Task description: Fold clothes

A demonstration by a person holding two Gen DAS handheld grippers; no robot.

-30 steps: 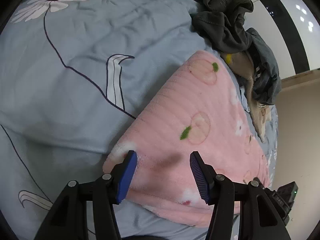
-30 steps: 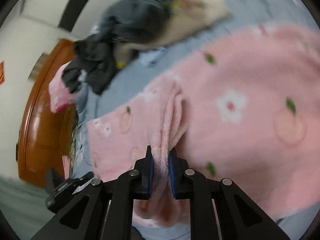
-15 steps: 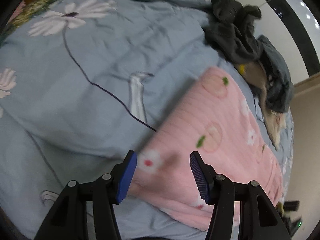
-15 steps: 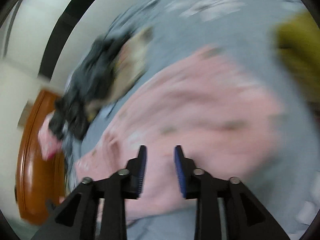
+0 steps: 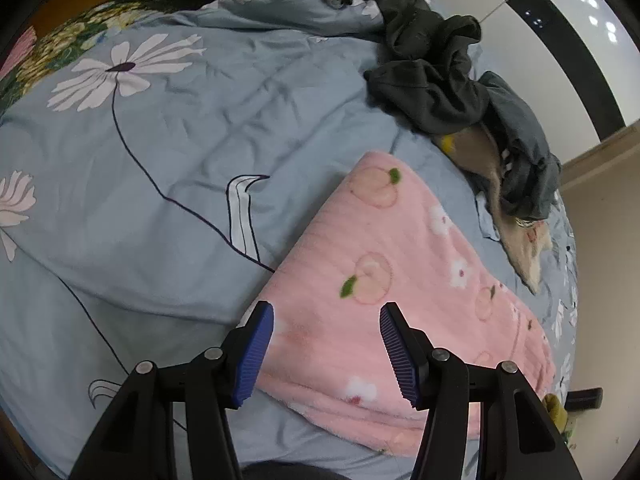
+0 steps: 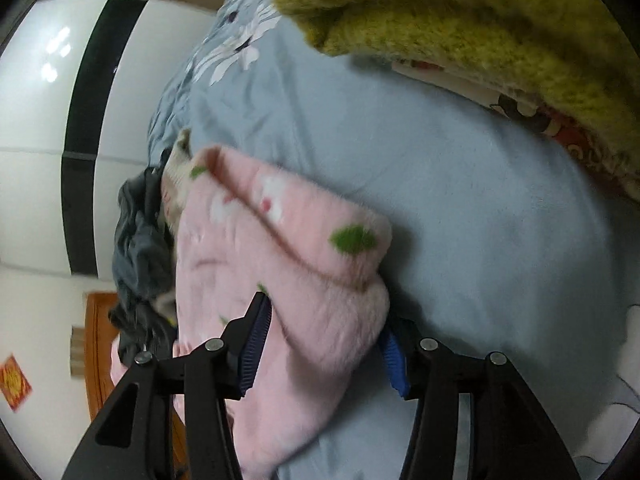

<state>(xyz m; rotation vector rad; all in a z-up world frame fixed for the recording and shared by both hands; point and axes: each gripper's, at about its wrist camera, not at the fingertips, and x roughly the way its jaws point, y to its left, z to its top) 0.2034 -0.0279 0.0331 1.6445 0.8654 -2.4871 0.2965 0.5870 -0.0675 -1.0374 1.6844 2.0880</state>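
Note:
A pink fleece garment (image 5: 392, 280) with peach and flower print lies folded on the blue flowered bedspread (image 5: 160, 152). My left gripper (image 5: 326, 350) is open and empty, hovering over the garment's near corner. In the right wrist view the same pink garment (image 6: 280, 264) lies bunched, and a thick fold of it sits between the wide-open fingers of my right gripper (image 6: 324, 350). The fingers do not press on it.
A heap of dark grey and beige clothes (image 5: 452, 92) lies at the far side of the bed, also in the right wrist view (image 6: 140, 248). A yellow-green fuzzy garment (image 6: 460, 20) lies on the bed at upper right. A wooden headboard (image 6: 100, 344) and white wall stand behind.
My right gripper let go of the pink fold, opened wide and swung to the garment's other end. My left gripper stayed open and pulled back slightly.

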